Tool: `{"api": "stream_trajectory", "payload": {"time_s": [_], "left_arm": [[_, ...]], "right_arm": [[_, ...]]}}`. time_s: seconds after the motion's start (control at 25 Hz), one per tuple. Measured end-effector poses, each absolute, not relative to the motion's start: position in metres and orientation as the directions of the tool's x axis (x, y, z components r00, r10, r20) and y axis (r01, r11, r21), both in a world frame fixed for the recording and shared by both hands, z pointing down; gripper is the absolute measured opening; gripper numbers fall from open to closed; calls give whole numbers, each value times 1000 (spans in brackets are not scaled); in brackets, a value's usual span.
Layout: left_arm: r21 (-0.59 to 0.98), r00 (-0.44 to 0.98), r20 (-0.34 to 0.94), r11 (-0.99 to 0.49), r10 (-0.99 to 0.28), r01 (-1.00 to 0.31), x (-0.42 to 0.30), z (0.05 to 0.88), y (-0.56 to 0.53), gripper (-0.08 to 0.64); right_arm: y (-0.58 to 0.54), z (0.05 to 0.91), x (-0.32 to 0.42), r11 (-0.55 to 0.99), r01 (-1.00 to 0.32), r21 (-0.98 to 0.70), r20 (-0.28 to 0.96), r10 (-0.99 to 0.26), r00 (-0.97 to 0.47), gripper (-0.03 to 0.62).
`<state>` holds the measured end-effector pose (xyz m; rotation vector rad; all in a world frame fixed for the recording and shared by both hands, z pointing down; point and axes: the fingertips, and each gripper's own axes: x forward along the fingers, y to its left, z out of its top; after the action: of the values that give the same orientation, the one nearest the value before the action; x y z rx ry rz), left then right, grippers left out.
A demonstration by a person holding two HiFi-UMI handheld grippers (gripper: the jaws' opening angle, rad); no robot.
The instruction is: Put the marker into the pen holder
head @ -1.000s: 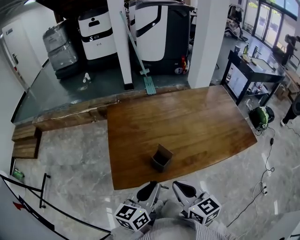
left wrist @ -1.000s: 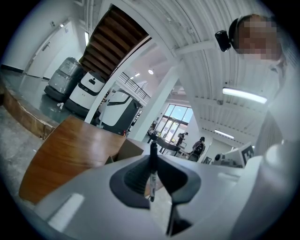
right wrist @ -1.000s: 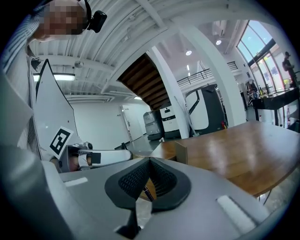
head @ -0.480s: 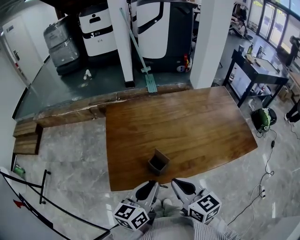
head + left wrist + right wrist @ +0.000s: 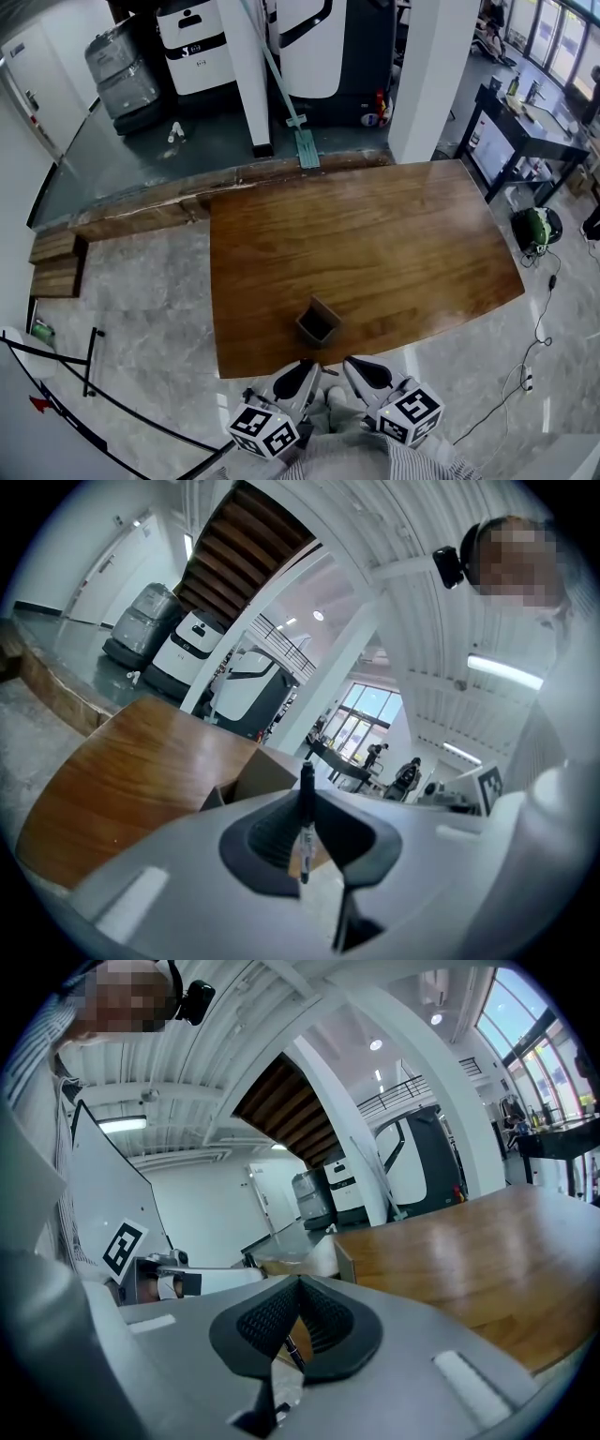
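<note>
Change since a second ago is small: the two grippers are kept at the near edge of the table [image 5: 375,234], and only the head view is shifted slightly. One marker [image 5: 304,822] is clamped in the left gripper [image 5: 305,799], just short of the one pen holder [image 5: 307,328], so nothing is inserted yet. The right gripper [image 5: 298,1283] is closed on nothing.
</note>
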<state>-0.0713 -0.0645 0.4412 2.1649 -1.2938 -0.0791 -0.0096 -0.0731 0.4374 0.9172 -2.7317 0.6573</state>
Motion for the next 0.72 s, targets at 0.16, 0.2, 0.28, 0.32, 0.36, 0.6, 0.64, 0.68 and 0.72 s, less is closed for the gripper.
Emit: {"api": "stream_trajectory", "payload": {"time_s": [0.16,0.2,0.28,0.32,0.36,0.6,0.64,0.68,0.72], "left_arm": [[537,523,249,-333,-816,-775,-73,444,-73,44],[542,520,247,-329,-818,-774,-74,443,-75,44],[551,514,242,-319,-823,-771,-79,440,-80,44],[557,510,238,-314,-827,-769,-82,438,-83,44],[562,505,233,-308,-831,-767,-85,437,-86,44],[589,471,190,-284,-861,-757,-106,425,-104,44],[599,469,176,-284,-865,-749,-109,423,-107,44],[605,466,166,-283,-869,-744,-111,421,-110,44],[606,458,158,-281,-875,-745,-114,420,-113,44]], "right_arm": [[-81,445,-12,704,-606,-371,323,-514,-795,0],[-83,447,-12,703,-603,-377,320,-512,-797,0],[-87,451,-13,700,-600,-386,318,-510,-799,0],[-89,452,-13,697,-601,-391,319,-509,-799,0],[-91,454,-14,694,-601,-396,321,-509,-799,0],[-99,466,-16,674,-602,-428,331,-503,-798,0],[-99,468,-17,673,-600,-433,333,-500,-800,0],[-99,470,-17,671,-599,-436,335,-497,-800,0],[-100,471,-17,669,-599,-439,339,-494,-800,0]]}}
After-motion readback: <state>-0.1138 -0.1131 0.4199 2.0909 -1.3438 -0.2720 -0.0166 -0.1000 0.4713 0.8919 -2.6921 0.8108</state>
